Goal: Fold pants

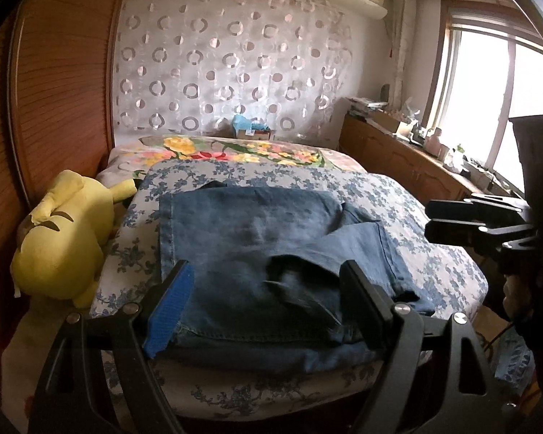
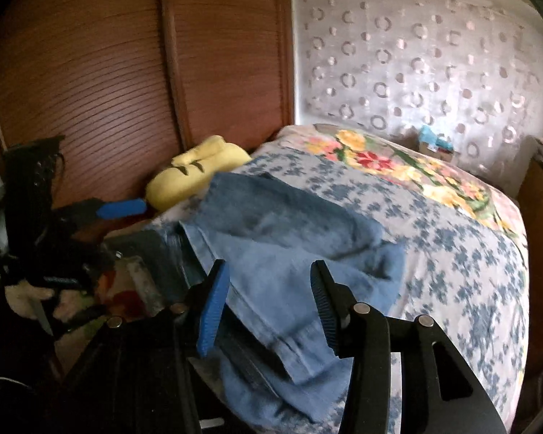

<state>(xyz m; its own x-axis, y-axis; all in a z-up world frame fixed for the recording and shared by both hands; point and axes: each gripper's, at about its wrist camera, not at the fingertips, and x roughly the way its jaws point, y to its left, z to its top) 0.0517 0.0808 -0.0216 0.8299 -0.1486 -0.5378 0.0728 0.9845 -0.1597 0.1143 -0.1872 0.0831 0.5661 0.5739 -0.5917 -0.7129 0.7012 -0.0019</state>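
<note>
Left wrist view shows the left gripper (image 1: 268,300) at the bottom centre of the frame, its two fingers spread wide with nothing pinched between them, hovering over the near edge of the pants (image 1: 257,238). These are blue jeans, lying partly folded in the middle of the frame on the bed (image 1: 434,217), which has a blue-flowered cover. One layer is already doubled over the other, with a hem running down the left side and a loose flap at lower centre.

Right wrist view has the right gripper (image 2: 269,307) at lower centre, its fingers also apart and holding nothing, with a hemmed edge of the jeans passing between and under them. Whether either pad touches the cloth I cannot tell.

I judge the denim to be fairly heavy and limp but thick, so it should hold a crease and not slip easily. Stacked layers will be bulky to pinch. The hemmed edges and corners look like the best places to grip, taking all layers together.

A yellow plush toy (image 1: 65,238) lies at the left of the frame beside the bed. No brand, label or writing is readable in either view.
</note>
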